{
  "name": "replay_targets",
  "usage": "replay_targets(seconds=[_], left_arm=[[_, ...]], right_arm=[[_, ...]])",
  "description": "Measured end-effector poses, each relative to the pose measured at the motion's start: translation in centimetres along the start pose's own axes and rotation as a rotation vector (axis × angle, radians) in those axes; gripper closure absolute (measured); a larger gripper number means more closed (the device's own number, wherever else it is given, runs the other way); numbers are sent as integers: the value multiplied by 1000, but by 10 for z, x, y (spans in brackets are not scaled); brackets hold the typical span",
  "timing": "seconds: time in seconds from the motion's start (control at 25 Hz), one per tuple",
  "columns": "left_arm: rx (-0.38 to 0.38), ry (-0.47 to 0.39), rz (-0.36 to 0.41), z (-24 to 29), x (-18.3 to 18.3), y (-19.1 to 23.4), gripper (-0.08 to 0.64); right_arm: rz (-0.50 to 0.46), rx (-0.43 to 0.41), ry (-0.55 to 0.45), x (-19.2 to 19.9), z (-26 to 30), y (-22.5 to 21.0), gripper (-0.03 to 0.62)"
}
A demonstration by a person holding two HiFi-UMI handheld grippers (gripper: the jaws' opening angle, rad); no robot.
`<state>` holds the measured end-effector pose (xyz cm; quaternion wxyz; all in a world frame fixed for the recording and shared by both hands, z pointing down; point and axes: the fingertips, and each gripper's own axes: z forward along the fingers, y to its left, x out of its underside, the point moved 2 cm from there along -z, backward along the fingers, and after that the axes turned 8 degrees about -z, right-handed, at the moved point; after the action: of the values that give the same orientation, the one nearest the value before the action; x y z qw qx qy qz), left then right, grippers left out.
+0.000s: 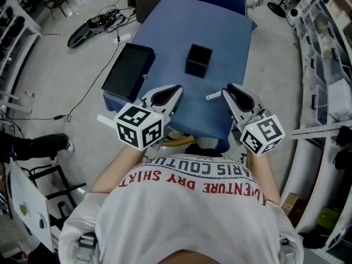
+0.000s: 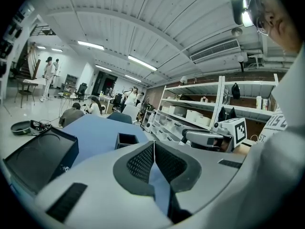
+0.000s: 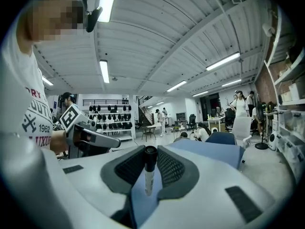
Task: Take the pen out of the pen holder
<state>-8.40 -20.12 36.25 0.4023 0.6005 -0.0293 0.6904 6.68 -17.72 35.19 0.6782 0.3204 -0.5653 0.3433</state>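
Now gripping the pen (image 3: 148, 175) in the right tool (image 1: 226, 91), jaws nearly closed and pressing on it from both sides. From the right tool's own camera: pen standing up between the dark pads (image 3: 127, 165), black cap on top, white body below. From the head camera: pen poking out sideways from the jaw tips, toward the left tool (image 2: 154, 146), over the blue surface (image 1: 220, 37). Out of the pen holder (image 1: 198, 60), a small black square cup, open on top and dark inside. Pen holder sitting farther back, near the middle of the surface, well apart from the pen and from both tools. Left tool closed tip to tip, nothing between its jaws, held near the right one over the near edge of the surface. Flat black box (image 1: 128, 71) lying at the left edge of the surface, near the pen holder but not touching it. Close to the camera, below both tools, a white shirt (image 1: 187, 213) with red letters.
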Motion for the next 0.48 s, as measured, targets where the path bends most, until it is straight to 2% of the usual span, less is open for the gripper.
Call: replay_targets(seconds=[0.48], left_arm=[[5,4,-12,8,1,-3,531]], right_arm=[[-2,-22,10,5,-4,0,502]])
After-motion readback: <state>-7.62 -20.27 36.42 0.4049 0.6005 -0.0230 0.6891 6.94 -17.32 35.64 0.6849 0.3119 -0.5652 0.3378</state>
